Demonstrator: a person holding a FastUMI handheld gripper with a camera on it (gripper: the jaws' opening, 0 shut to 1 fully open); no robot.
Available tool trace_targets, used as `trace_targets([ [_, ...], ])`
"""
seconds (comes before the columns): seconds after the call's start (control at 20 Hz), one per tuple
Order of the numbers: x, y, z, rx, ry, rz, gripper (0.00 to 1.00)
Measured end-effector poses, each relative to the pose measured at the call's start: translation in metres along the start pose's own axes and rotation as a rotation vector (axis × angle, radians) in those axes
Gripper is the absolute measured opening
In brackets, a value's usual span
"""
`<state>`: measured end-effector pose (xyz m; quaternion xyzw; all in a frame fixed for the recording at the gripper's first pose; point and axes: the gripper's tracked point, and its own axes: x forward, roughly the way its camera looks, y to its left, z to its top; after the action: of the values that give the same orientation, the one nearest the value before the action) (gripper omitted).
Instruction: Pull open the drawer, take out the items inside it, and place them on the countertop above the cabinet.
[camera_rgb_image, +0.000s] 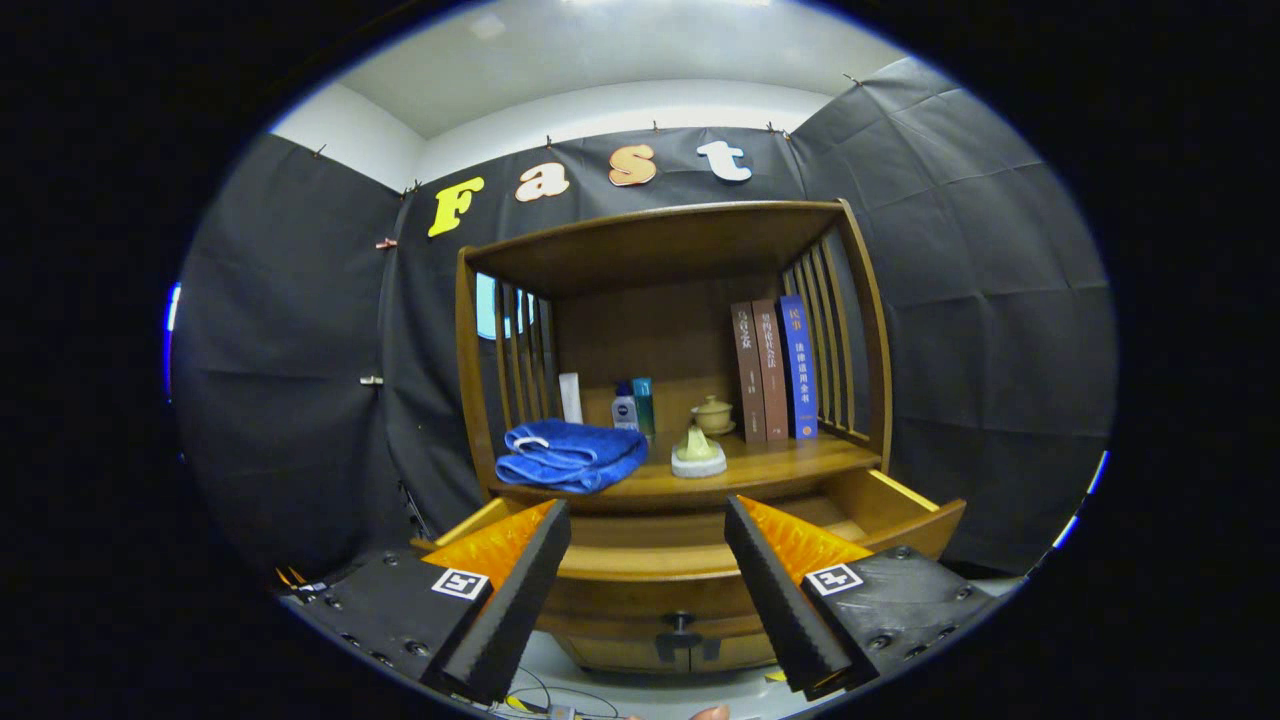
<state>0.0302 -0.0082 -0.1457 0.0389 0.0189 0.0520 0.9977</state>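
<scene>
Gripper (648, 520) is hanging wide apart, gripping nothing, over the pulled-out drawer (905, 510), beyond which one blue towel (570, 455), three books (775, 370) and two bottles (633, 406) are sitting on the countertop (790, 462).

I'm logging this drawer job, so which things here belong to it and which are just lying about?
Job: drawer, pulled open; countertop; gripper, jaws open with nothing between them.
Lying about: blue towel, bottles, small lidded pot, three books.

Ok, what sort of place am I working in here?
Likely a staged recording booth: black cloth walls behind a wooden cabinet, its drawer open, books shelved. The gripper hangs open.
</scene>
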Motion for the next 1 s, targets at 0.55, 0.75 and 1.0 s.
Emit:
trace_targets([
  [0.55, 0.024, -0.002, -0.118, -0.041, 0.181, -0.017, 1.0],
  [0.75, 0.045, -0.016, -0.127, -0.025, 0.193, -0.057, 0.99],
  [1.0, 0.05, -0.02, -0.128, -0.071, 0.174, -0.109, 0.98],
])
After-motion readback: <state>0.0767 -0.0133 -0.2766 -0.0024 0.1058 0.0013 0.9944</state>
